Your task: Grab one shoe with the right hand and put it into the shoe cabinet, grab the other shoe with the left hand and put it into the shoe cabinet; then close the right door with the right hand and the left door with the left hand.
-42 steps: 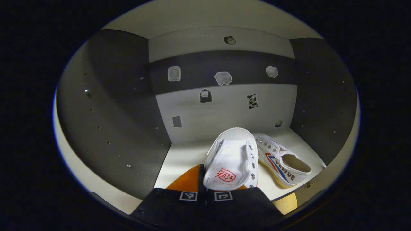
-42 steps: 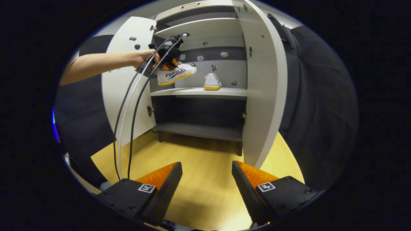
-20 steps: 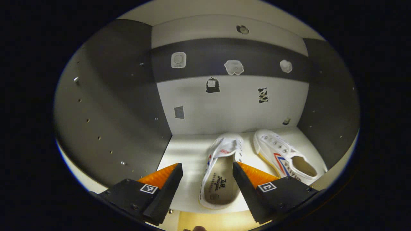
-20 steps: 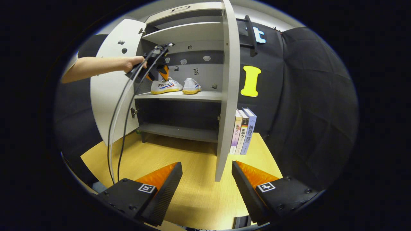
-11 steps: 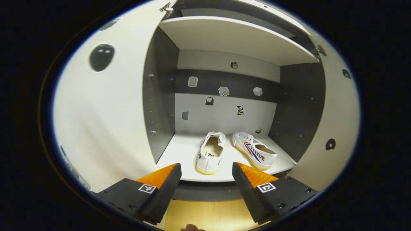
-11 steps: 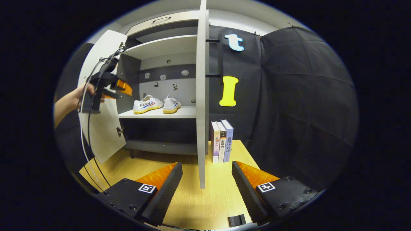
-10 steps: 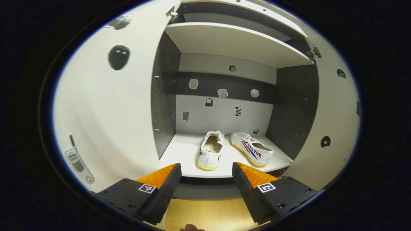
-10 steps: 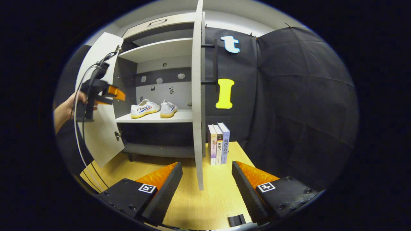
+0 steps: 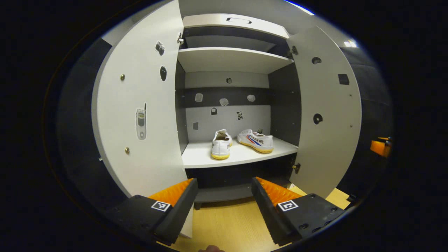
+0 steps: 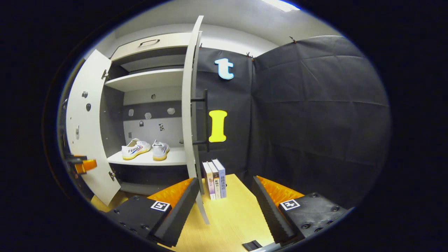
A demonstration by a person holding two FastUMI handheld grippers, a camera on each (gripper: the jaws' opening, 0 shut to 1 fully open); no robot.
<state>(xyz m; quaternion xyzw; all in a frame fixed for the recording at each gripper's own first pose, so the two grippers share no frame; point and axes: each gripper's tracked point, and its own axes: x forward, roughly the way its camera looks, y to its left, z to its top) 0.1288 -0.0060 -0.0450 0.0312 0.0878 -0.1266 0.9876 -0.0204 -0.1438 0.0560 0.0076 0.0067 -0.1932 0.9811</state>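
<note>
shoe cabinet (image 9: 231, 24) doors stand open, both white sneakers (image 9: 221, 144) shelved; right door (image 10: 189, 115), a stiff light panel, wants pushing near its handle (image 10: 205, 120). left gripper (image 9: 224, 190) and right gripper (image 10: 224, 190) fingers apart, empty.

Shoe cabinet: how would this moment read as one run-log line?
shoes: both on shelf | right door: open | left door: open | left gripper: open | right gripper: open

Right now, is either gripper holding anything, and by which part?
Nothing is held. Left gripper and right gripper have open, empty jaws; both shoes sit on the shelf.
</note>
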